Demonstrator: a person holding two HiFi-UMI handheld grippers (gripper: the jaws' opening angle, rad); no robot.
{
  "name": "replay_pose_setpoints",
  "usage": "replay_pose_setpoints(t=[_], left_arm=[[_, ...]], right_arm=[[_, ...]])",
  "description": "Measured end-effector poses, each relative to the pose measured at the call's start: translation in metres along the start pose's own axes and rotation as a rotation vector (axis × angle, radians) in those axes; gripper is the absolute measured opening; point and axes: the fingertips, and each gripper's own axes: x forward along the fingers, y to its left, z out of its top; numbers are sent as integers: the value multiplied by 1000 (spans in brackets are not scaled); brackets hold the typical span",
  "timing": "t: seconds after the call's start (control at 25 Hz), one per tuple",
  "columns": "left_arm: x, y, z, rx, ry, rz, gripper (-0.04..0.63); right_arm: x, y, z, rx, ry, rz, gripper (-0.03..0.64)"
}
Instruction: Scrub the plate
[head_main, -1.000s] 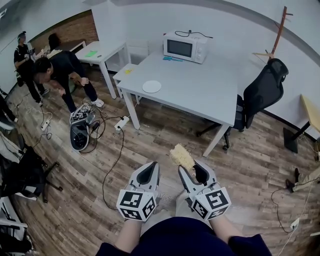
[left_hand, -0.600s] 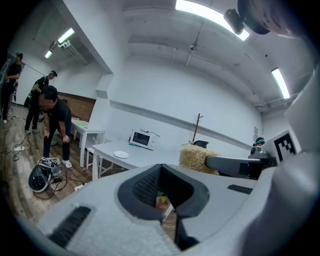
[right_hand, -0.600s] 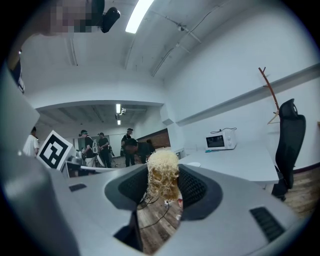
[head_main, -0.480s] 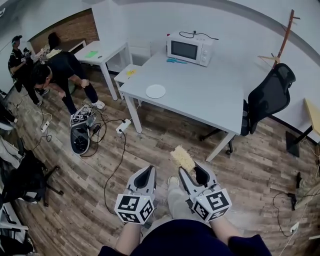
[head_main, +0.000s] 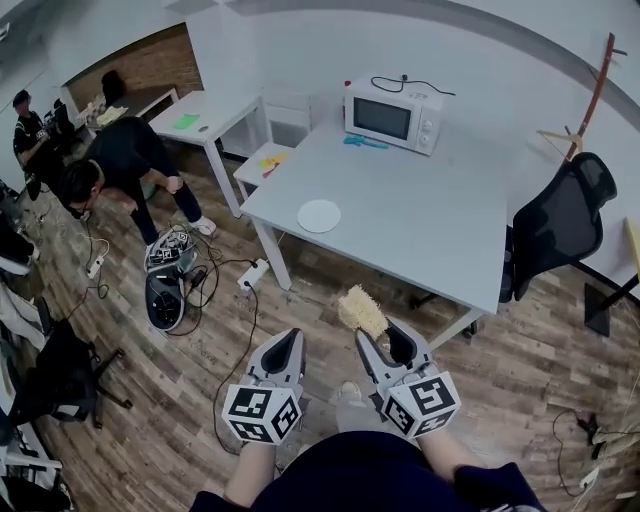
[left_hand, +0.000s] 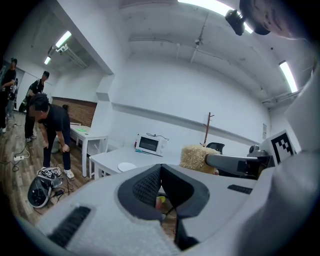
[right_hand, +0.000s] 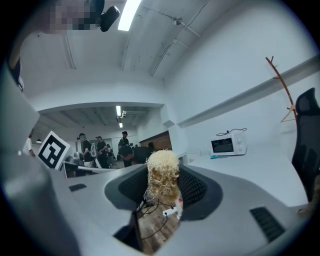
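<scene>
A white plate (head_main: 319, 215) lies near the front left corner of the grey table (head_main: 430, 215), well ahead of both grippers. It also shows small in the left gripper view, where the plate (left_hand: 126, 166) sits on the tabletop. My right gripper (head_main: 375, 340) is shut on a shaggy yellow scrubber (head_main: 361, 309), held over the wooden floor short of the table. The scrubber (right_hand: 162, 175) sticks up between the right jaws. My left gripper (head_main: 283, 347) is beside it, shut, with nothing in it; its jaws meet in its own view (left_hand: 160, 186).
A microwave (head_main: 392, 113) stands at the table's far side and a black office chair (head_main: 560, 225) at its right. A person (head_main: 125, 160) bends over at the left near a machine (head_main: 165, 285) and cables on the floor. A second white table (head_main: 205, 112) is behind.
The table and plate have drawn closer and shifted right in the head view as I walk toward them. Both grippers keep the same pose and grip.
</scene>
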Motion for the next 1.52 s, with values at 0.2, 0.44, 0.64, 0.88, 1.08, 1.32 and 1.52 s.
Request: replay_pose_setpoints(t=[0.2,0.44,0.64,0.88,1.08,1.32,1.52], left_arm=[[60,20,26,0,-20,19,18],[121,42,39,-4,-29,46,18],[156,56,38,-26,-11,71,18],[186,86,29,-42,41,90,18],[219,120,24,-26,77,72,18],[268,164,26,2,146,8,18],[312,203,30,14,206,-51,18]], right_arm=[[54,-42,18,-4,-3,18,181],[108,-78,28,-19,5,53,181],[135,-105,28,-4,27,61,181],[162,-121,13,26,85,66,183],[188,-139,3,35,104,11,183],[240,-158,3,11,111,-74,183],[283,-171,8,20,110,-147,183]])
